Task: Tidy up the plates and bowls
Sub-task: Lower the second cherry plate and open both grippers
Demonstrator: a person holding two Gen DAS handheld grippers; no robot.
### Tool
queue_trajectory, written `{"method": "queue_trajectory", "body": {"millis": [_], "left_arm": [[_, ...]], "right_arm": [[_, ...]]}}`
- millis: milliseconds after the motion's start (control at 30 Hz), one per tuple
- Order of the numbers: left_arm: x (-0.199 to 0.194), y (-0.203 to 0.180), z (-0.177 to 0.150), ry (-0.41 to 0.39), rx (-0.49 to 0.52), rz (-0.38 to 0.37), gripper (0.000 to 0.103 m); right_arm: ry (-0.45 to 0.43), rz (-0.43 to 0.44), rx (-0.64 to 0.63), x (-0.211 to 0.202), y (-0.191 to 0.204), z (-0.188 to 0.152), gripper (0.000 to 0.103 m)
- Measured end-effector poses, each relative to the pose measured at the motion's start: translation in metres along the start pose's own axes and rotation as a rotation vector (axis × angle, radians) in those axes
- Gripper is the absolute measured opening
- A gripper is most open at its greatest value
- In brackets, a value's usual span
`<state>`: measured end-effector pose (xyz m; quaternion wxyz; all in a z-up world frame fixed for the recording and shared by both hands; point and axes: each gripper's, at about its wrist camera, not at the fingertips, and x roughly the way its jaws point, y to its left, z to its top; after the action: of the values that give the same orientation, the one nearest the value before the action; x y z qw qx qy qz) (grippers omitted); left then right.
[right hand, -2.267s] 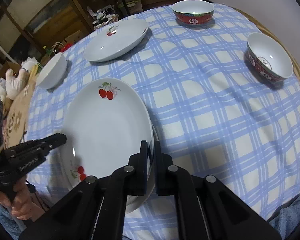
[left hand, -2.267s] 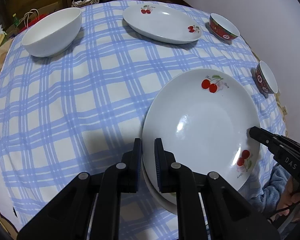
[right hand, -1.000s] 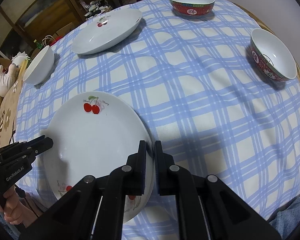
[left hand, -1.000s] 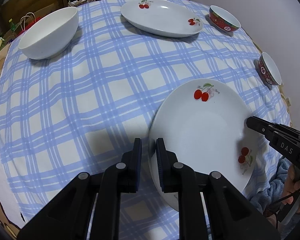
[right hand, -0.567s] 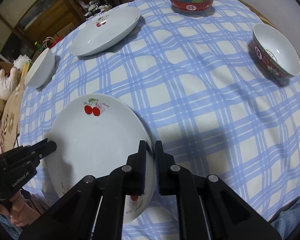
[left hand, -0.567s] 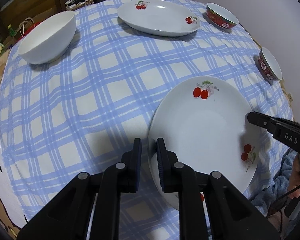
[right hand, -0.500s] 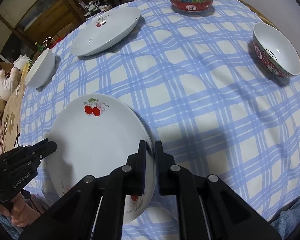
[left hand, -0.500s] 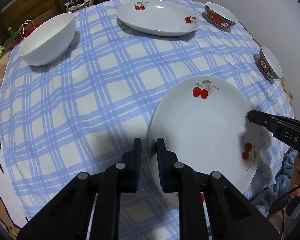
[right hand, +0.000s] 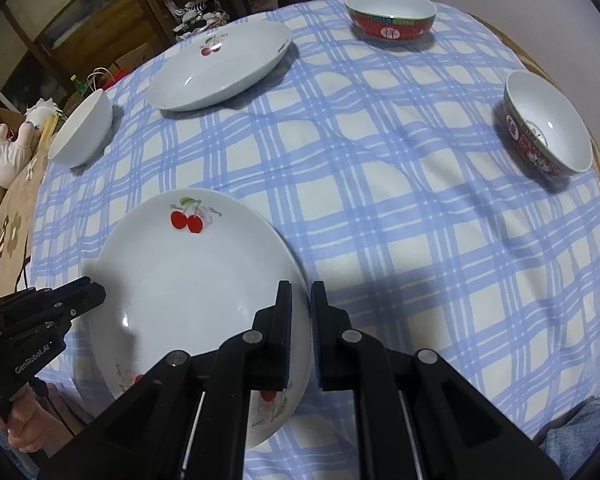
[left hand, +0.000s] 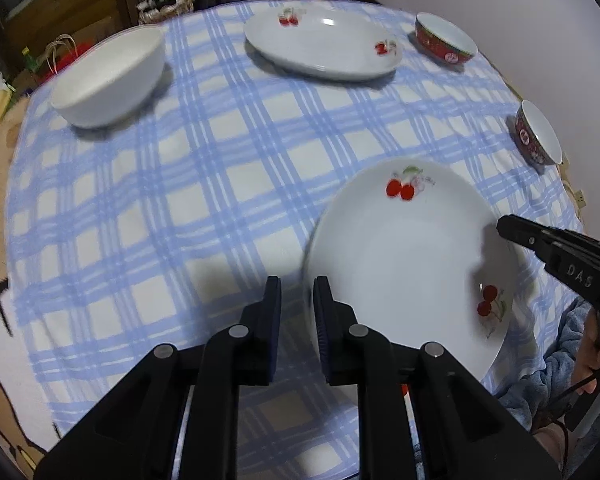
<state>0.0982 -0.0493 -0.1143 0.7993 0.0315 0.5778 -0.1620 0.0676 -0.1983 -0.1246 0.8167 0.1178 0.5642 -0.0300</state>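
A white plate with red cherries (left hand: 404,256) (right hand: 188,276) is held near the table's front edge, another plate just showing under it. My left gripper (left hand: 296,300) is shut on its left rim; it also shows in the right wrist view (right hand: 92,292). My right gripper (right hand: 300,308) is shut on its right rim; it also shows in the left wrist view (left hand: 508,226). A second cherry plate (left hand: 320,46) (right hand: 220,68) lies at the far side. A white bowl (left hand: 108,76) (right hand: 82,136) sits at the far left.
Two red bowls with white insides stand on the blue checked tablecloth (right hand: 380,200): one at the far right (left hand: 444,42) (right hand: 390,12), one at the right edge (left hand: 538,136) (right hand: 544,124). Dark shelves and soft toys (right hand: 8,144) lie beyond the table.
Both grippers keep their hold on the near cherry plate. It has been raised off the plate beneath and has shifted slightly in view. The other dishes have not moved.
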Motion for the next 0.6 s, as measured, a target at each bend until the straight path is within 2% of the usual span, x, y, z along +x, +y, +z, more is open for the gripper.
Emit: {"method": "queue_trajectory", "body": {"millis": [167,267,333,400,467,533,600], "left_arm": [[-0.023,0.007,0.019,-0.028,0.01,0.005,0.02],[-0.037,0.011,0.038,-0.069,0.005,0.04,0.04],[-0.045,0.016,0.052,-0.094,-0.009,0.064,0.066],[-0.048,0.018,0.065,-0.105,-0.005,0.098,0.075],[-0.049,0.021,0.081,-0.111,0.007,0.103,0.079],[-0.048,0.025,0.097,-0.118,-0.004,0.122,0.082],[-0.047,0.029,0.11,-0.127,-0.022,0.144,0.083]], "right_arm": [[-0.089,0.041,-0.021,-0.023,0.01,0.017,0.011],[-0.129,0.025,-0.075,-0.035,0.02,0.033,0.014],[-0.156,0.004,-0.091,-0.042,0.023,0.045,0.03],[-0.196,-0.024,-0.092,-0.046,0.022,0.054,0.04],[-0.227,-0.024,-0.078,-0.047,0.018,0.062,0.057],[-0.261,-0.015,-0.04,-0.048,0.012,0.069,0.08],[-0.271,-0.005,-0.018,-0.046,0.006,0.078,0.09]]}}
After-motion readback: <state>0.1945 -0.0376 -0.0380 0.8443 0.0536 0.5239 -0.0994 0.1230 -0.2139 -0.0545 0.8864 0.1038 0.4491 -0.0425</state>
